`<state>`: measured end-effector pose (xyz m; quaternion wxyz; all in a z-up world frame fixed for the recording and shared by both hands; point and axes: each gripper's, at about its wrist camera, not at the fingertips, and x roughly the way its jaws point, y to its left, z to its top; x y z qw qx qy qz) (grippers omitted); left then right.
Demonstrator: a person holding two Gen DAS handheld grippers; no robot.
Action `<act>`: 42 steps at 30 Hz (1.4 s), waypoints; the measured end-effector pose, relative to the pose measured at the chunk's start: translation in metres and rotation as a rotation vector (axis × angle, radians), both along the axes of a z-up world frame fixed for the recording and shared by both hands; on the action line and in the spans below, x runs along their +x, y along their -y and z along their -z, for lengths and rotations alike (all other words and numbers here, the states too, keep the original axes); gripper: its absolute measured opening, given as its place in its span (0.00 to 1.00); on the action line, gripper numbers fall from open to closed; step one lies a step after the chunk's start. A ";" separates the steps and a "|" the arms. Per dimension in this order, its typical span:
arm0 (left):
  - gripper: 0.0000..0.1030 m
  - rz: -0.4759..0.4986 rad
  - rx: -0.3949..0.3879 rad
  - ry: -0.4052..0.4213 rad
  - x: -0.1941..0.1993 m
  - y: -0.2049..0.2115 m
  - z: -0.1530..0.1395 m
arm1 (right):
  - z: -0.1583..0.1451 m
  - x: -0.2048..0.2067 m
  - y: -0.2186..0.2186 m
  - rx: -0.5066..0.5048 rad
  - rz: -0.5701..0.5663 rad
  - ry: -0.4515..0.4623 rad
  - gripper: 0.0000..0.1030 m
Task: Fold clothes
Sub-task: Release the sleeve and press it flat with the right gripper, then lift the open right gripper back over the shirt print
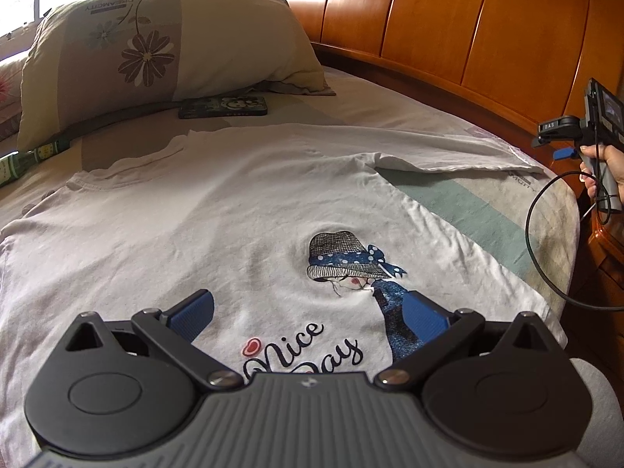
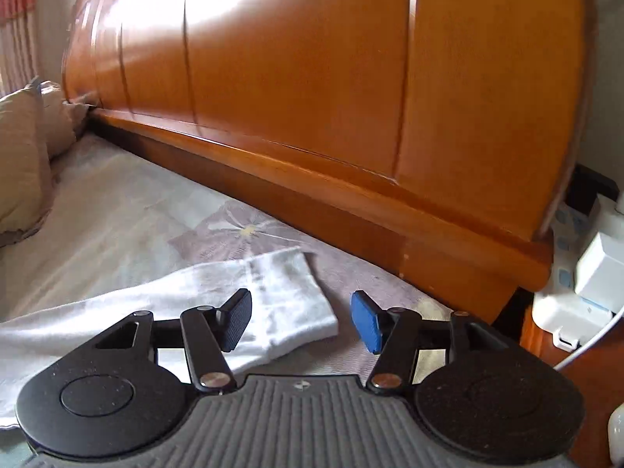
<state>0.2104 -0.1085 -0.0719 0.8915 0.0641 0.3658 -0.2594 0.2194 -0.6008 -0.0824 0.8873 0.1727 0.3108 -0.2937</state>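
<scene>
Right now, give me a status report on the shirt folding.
Left gripper open over shirt, right gripper open at sleeve. Shirt flat, unfolded. Phone beyond the collar, clear.

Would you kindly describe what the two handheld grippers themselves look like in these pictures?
Both share one build: a ribbed grey body, two round black discs, and black linkage arms with silver pivot screws. The left gripper carries ribbed blue finger pads. The right gripper shows one blue pad and one that looks dark. Seen from the left wrist, it has a grey pistol handle, a black cable and a small screen.
</scene>
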 end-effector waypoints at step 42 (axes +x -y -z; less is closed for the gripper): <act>0.99 -0.112 0.007 0.049 0.001 -0.053 -0.006 | 0.027 0.203 -0.155 -0.022 -0.478 -0.231 1.00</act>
